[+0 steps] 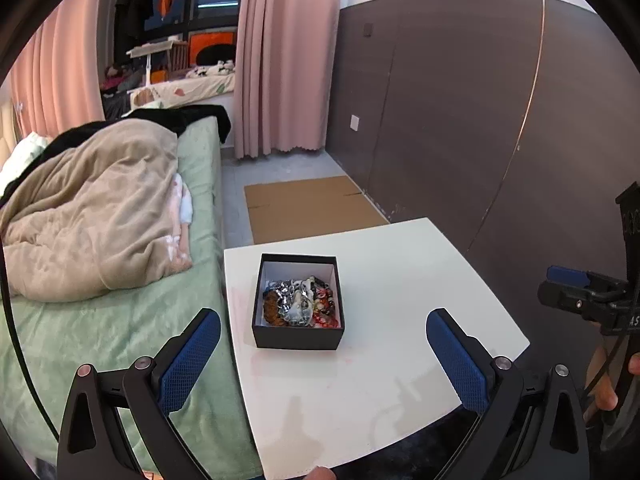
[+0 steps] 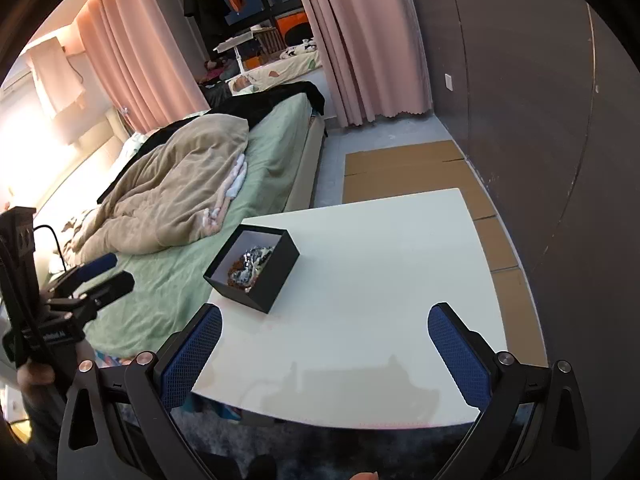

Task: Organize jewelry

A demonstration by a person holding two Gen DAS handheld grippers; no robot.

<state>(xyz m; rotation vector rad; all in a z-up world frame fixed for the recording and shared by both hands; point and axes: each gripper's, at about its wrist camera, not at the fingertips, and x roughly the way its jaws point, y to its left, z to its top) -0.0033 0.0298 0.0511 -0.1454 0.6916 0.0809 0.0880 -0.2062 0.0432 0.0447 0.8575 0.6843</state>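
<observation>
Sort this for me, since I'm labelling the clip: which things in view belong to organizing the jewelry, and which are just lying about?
Part of the job:
- black box
- tangled jewelry inside it
- white table under the box
- left gripper, open
- right gripper, open

Just lying about:
- beige blanket
- green bed
- flattened cardboard
- pink curtain

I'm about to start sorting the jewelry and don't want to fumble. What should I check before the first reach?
1. Left gripper jaws spread wide, nothing between them: ok.
2. Right gripper jaws spread wide, empty: ok.
3. Black box upright on the white table, lid off, reachable from above: ok.
4. Jewelry lies in one tangled heap; single pieces separable: cannot tell.
5. Box sits near the table edge beside the bed; may slide if nudged: not ok.
6. Place to sort pieces into: none visible, not ok.
</observation>
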